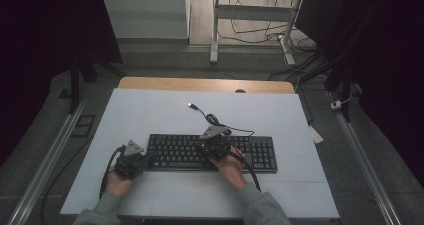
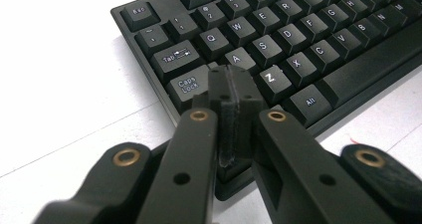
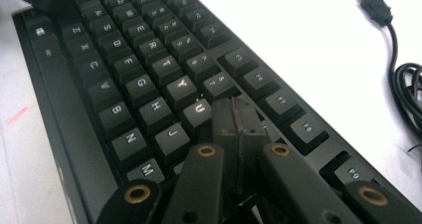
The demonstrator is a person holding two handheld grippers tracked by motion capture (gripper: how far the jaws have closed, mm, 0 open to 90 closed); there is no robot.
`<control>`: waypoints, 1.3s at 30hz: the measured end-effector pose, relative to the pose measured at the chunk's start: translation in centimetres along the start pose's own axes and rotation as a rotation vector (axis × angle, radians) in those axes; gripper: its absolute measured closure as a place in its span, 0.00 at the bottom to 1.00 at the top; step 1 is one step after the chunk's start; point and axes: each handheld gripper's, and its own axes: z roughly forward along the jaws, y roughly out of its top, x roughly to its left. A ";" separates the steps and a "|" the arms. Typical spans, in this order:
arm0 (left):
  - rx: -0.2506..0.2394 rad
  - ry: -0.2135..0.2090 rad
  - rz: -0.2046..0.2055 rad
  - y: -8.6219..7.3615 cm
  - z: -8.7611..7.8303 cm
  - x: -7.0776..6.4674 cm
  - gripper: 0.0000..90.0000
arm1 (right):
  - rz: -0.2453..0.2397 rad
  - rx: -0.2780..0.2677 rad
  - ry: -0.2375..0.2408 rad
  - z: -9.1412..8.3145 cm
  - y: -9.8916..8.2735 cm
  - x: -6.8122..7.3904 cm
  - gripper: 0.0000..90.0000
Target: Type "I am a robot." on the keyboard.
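Observation:
A black keyboard [image 1: 260, 155] lies across the middle of the white table top [image 1: 150, 110]. My left gripper [image 1: 148, 159] is at its left end, jaws shut with nothing between them. In the left gripper view its tips [image 2: 234, 87] rest over the keys between Caps Lock and A on the keyboard [image 2: 298, 40]. My right gripper [image 1: 211, 146] is over the keyboard's middle, also shut and empty. In the right gripper view its tips [image 3: 239, 117] sit just right of the U key on the keyboard [image 3: 124, 84]. Whether either tip presses a key I cannot tell.
The keyboard's cable [image 1: 214, 120] coils behind it and ends in a loose USB plug [image 1: 191, 105], also seen as a plug [image 3: 370, 2] and cable [image 3: 405, 89] in the right gripper view. A wooden desk edge [image 1: 205, 84] lies beyond the white top.

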 end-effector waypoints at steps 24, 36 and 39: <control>-0.080 -0.002 -0.018 0.0 -1.1 0.2 0.94 | 0.065 -0.111 0.035 -3.9 -1.3 -0.9 0.75; -0.105 -0.024 -0.027 -0.1 -1.5 0.4 0.70 | 0.092 -0.120 0.033 -6.0 -2.9 -1.7 0.60; -0.104 -0.023 -0.025 -0.1 -1.5 0.4 0.66 | 0.092 -0.125 0.031 -6.5 -3.3 -1.8 0.59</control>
